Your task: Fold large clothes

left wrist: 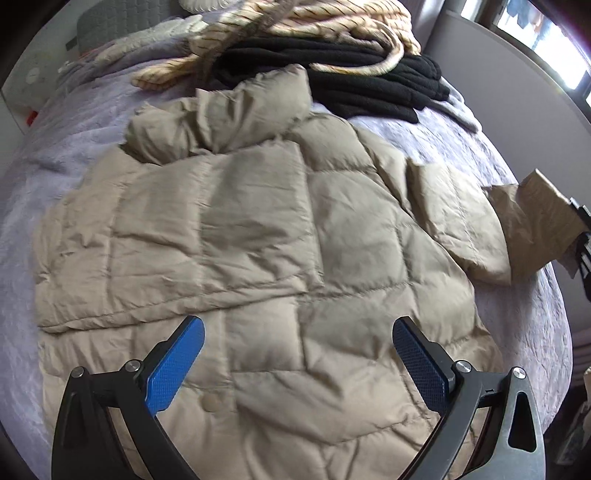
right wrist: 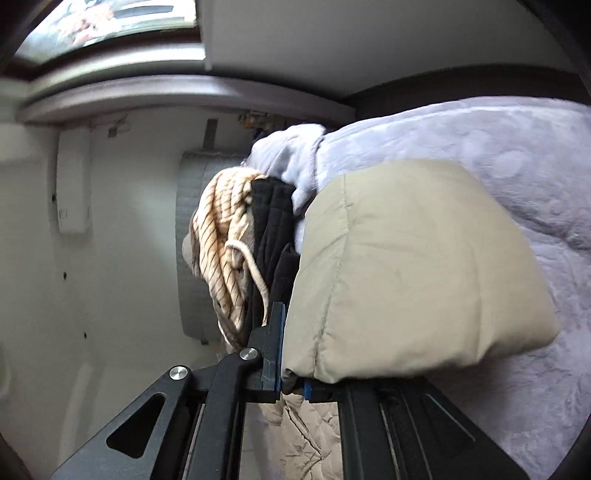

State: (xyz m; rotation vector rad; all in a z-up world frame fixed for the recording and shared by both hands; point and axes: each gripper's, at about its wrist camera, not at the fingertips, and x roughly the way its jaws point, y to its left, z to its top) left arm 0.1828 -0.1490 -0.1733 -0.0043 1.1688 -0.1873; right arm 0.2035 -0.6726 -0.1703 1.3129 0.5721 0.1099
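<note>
A beige quilted puffer jacket (left wrist: 258,229) lies spread on a lavender bed cover (left wrist: 66,155), its left side folded in over the body. My left gripper (left wrist: 298,354) is open and empty, hovering above the jacket's lower part. The jacket's right sleeve (left wrist: 532,221) stretches to the bed's right edge, where my right gripper shows as a dark shape (left wrist: 583,236). In the right wrist view my right gripper (right wrist: 291,369) is shut on the sleeve's cuff end (right wrist: 413,280), which bulges above the jaws.
A black garment (left wrist: 369,85) and a cream striped garment (left wrist: 314,22) are piled at the head of the bed; both also show in the right wrist view (right wrist: 273,236) (right wrist: 221,243). A white wall (right wrist: 110,258) and grey padded headboard (right wrist: 192,236) stand behind.
</note>
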